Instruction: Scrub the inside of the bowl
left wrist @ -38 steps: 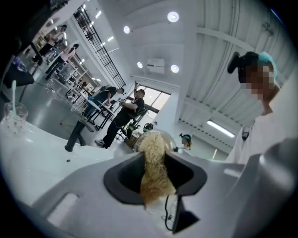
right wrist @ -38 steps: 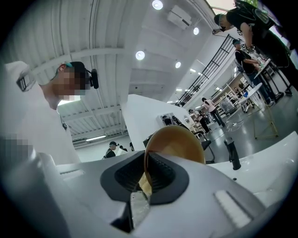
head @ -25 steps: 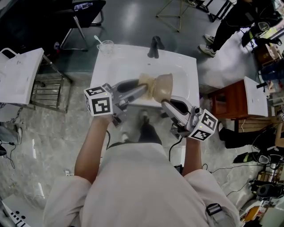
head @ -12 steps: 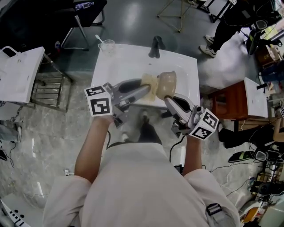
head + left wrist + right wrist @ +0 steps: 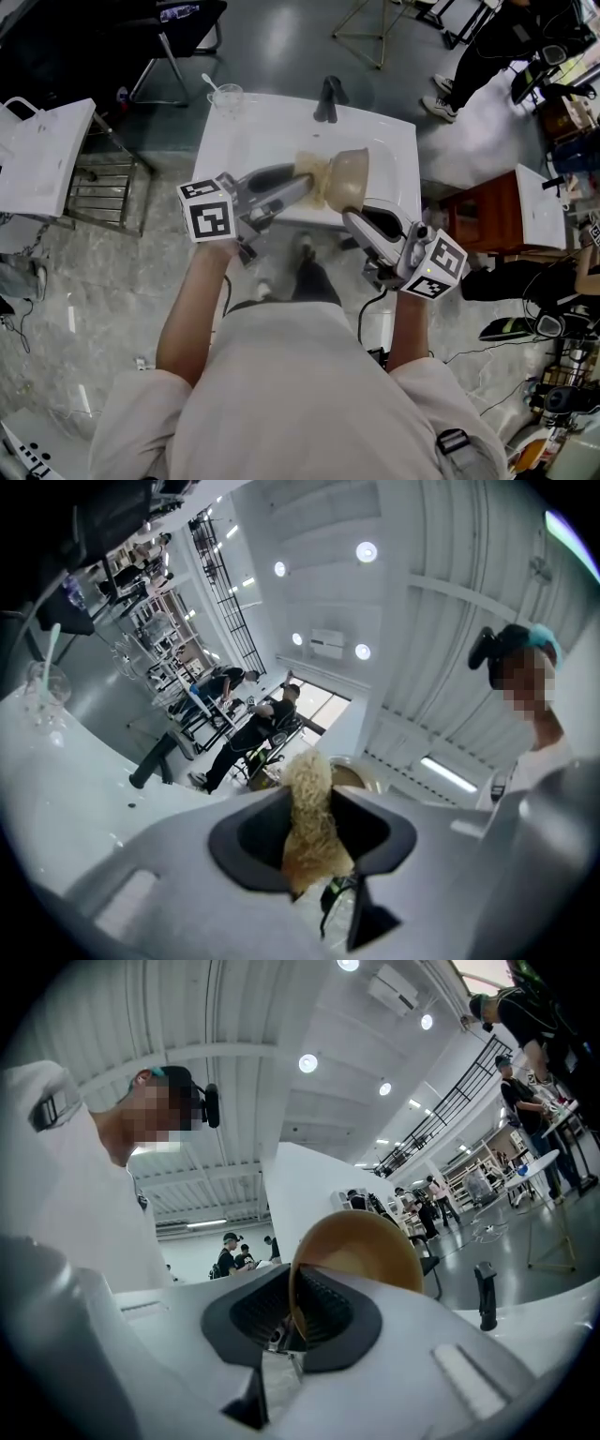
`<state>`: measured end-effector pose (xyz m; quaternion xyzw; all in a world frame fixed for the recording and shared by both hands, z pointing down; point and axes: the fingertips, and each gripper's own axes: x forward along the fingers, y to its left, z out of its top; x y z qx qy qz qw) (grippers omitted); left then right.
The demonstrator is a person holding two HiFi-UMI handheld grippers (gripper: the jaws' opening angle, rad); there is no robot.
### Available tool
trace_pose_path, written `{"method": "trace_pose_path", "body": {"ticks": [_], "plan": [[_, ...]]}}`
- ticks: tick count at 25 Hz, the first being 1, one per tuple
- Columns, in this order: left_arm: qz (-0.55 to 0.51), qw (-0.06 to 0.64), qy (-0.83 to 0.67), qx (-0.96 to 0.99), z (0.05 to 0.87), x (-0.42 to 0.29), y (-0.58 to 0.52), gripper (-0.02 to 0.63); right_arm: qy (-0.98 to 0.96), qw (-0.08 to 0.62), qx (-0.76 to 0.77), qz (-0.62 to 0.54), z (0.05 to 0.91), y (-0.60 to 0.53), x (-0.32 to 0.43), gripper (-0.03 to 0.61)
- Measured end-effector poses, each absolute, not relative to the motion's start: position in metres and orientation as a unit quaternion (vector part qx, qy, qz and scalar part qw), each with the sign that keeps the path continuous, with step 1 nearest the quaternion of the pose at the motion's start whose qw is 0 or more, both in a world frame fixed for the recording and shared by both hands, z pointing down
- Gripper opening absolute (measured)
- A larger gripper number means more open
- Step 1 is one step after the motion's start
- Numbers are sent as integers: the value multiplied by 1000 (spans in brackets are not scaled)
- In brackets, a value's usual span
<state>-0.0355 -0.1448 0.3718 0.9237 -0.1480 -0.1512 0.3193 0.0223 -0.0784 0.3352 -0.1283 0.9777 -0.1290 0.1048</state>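
The left gripper [image 5: 311,825] is clamped on a fluffy beige scrubbing pad [image 5: 307,803], which stands upright between its dark pads and sticks out past the tips. The right gripper [image 5: 292,1309] grips the near rim of a tan bowl [image 5: 361,1246], the thin edge pinched between its ribbed pads. Its jaws have just been easing slightly wider, with the rim still between them. In the head view the two grippers meet over the near part of a white sink [image 5: 246,131]. The bowl is held on its side to the right, its open side facing left, and the pad touches that open side. A dark faucet [image 5: 326,98] stands at the sink's far edge. A clear cup with a spoon [image 5: 225,94] sits at the far left corner.
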Motion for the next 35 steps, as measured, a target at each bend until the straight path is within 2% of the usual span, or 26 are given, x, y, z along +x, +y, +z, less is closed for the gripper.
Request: {"method": "trace_pose_path", "body": {"ticks": [5,13,20,24,29,35], "plan": [[-138,320,-124,929,372,-33,-131,133,971,112,-160,-135,338,-87,31,25],[-164,279,-152,934,354,-36,-143,133,979,66,-153,-120,351,-83,25,28],[-79,278,-162,943,387,-23,-141,133,973,95,-166,-128,347,-85,34,26],[-81,275,-138,948,384,-18,-129,133,968,61,-214,-115,358,-96,42,20],[-58,219,-191,955,383,-24,-136,133,963,23,-251,-97,369,-105,35,20],[19,104,-309,945,385,-45,-151,134,950,-48,-308,-26,372,-117,27,18]]}}
